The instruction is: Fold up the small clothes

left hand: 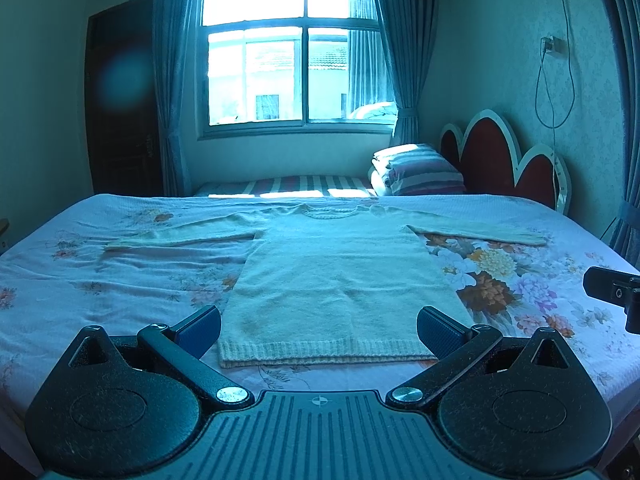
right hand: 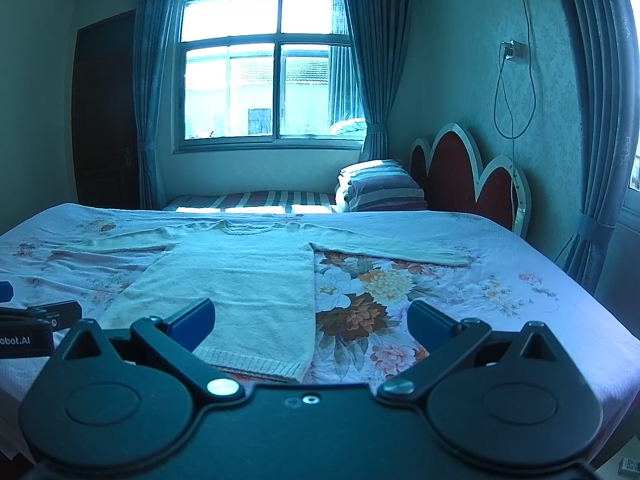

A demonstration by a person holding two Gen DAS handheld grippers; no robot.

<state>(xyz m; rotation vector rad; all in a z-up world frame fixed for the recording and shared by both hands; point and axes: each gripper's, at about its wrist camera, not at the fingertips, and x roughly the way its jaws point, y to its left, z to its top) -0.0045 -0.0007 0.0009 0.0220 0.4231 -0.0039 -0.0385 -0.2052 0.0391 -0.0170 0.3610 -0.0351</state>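
A pale knitted sweater lies flat on the bed, front up, collar toward the window, both sleeves spread straight out to the sides. My left gripper hovers just above its ribbed hem, open wide, nothing between the blue pads. In the right wrist view the same sweater lies left of centre. My right gripper is open over the sweater's lower right corner and the floral sheet, holding nothing. The right gripper's finger shows at the left wrist view's right edge.
The bed carries a floral sheet with wrinkles on its left side. A red scalloped headboard stands at the right, striped pillows and a striped mattress beyond. Window, curtains and a dark door are behind. A cable hangs on the right wall.
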